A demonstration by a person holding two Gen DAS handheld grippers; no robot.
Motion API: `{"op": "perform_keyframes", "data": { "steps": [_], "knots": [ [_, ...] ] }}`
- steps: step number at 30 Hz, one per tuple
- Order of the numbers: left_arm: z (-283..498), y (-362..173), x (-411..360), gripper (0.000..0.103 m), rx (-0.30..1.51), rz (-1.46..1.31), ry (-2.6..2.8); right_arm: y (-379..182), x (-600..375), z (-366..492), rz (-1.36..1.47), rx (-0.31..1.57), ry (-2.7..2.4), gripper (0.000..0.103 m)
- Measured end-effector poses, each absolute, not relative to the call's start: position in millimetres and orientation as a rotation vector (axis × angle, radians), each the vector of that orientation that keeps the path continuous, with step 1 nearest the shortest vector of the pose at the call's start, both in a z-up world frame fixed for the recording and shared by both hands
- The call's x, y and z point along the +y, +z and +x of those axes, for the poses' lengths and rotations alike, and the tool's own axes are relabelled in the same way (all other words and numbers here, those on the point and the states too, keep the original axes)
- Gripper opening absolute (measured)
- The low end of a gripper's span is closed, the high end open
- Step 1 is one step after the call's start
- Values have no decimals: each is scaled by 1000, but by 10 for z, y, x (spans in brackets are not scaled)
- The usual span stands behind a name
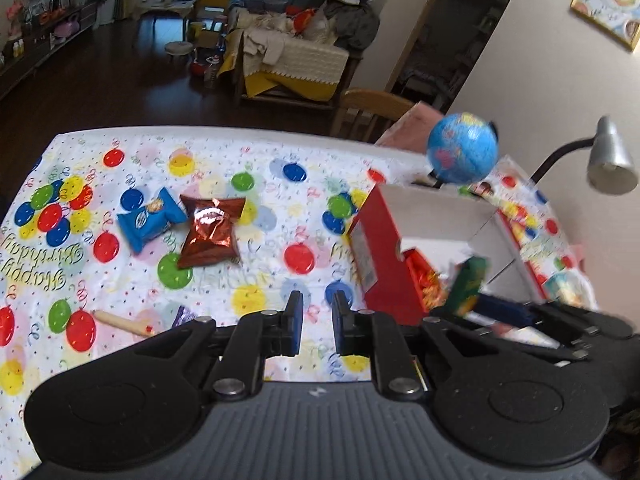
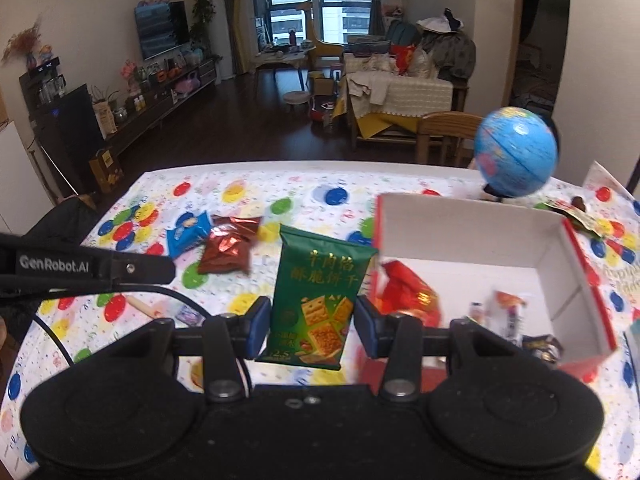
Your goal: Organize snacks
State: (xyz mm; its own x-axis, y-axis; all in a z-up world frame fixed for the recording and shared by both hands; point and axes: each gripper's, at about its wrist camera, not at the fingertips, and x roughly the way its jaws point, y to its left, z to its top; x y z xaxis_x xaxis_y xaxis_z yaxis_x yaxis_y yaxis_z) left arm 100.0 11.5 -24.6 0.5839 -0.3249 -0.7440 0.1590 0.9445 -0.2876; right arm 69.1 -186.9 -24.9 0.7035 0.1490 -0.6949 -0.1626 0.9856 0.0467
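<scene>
My right gripper (image 2: 312, 320) is shut on a green cracker packet (image 2: 320, 280), held upright above the table just left of the red box (image 2: 472, 236). The same green packet (image 1: 468, 284) shows at the box's near corner in the left wrist view. The open box (image 1: 384, 256) has white inner walls and holds a red foil packet (image 2: 408, 296) and several small snacks. A blue packet (image 1: 150, 220) and a copper foil packet (image 1: 210, 232) lie side by side on the balloon tablecloth (image 1: 280, 160). My left gripper (image 1: 317, 320) is shut and empty, above the cloth left of the box.
A small globe (image 2: 516, 152) stands behind the box, with a grey desk lamp (image 1: 612, 160) to its right. A wooden stick (image 1: 120, 322) and a small purple packet (image 1: 182, 316) lie near the front. A wooden chair (image 2: 444, 132) stands past the far edge.
</scene>
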Motion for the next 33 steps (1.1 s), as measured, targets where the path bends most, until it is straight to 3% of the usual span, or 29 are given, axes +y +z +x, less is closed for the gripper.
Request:
{"op": "perform_keyframes", "data": {
  "steps": [7, 9, 11, 12, 26, 33],
  "knots": [
    [953, -681, 159, 18, 1022, -231, -192, -451, -2009, 569, -1, 822, 185, 44],
    [954, -820, 185, 36, 1063, -231, -160, -509, -2018, 537, 1, 836, 192, 44],
    [950, -943, 220, 73, 1086, -257, -156, -574, -2039, 520, 8, 854, 191, 44],
    [947, -996, 219, 77, 1084, -262, -152, -603, -2051, 506, 12, 863, 192, 44],
    [1240, -1651, -85, 76, 1181, -132, -85, -939, -2132, 544, -3, 943, 142, 44],
    [1259, -1707, -67, 41, 1203, -140, -68, -946, -2173, 558, -3, 943, 140, 44]
  ]
}}
